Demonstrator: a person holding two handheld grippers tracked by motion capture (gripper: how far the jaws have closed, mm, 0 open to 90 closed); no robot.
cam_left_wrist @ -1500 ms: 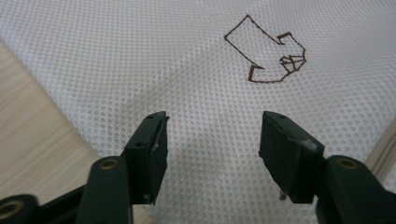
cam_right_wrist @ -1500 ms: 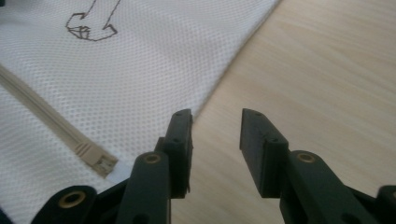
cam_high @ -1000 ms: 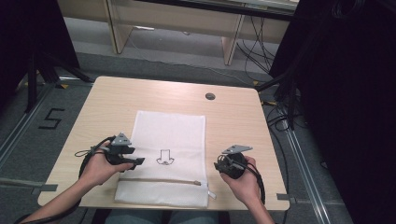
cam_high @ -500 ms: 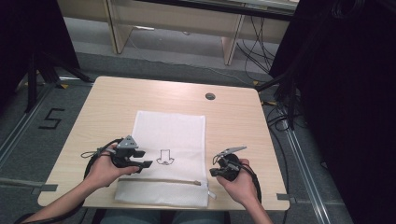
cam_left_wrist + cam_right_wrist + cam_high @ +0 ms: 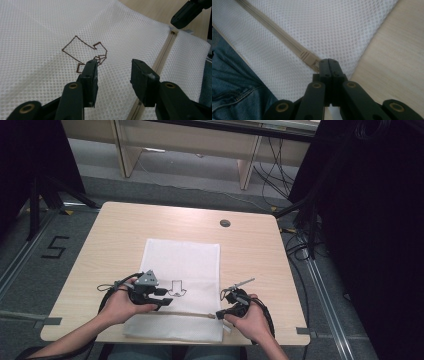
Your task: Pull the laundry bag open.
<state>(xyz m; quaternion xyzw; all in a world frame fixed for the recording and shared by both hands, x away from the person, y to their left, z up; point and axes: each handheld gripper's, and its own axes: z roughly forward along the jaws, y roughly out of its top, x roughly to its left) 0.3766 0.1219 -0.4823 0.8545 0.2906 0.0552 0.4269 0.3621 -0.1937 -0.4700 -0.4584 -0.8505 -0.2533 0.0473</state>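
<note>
A white mesh bag (image 5: 182, 265) lies flat on the wooden table (image 5: 125, 230), with a brown stitched logo (image 5: 176, 287) and a beige zipper (image 5: 185, 312) near its front edge. My left gripper (image 5: 165, 297) hovers over the mesh beside the logo (image 5: 85, 53). Its jaws have just been closing, and the left gripper (image 5: 113, 75) still shows a gap with only mesh beneath. My right gripper (image 5: 220, 314) is at the bag's front right. The right gripper (image 5: 328, 62) is shut on the end of the zipper (image 5: 308, 57), whose tip is hidden under the jaws.
A round cable port (image 5: 225, 223) sits at the table's far right. The person's jeans (image 5: 232, 85) show below the table's front edge. Bare wood (image 5: 397, 62) lies right of the bag. Desk legs and cables stand on the floor beyond.
My left gripper has shifted right toward the logo and its jaws have narrowed. The right gripper has dipped down to the zipper's right end and closed.
</note>
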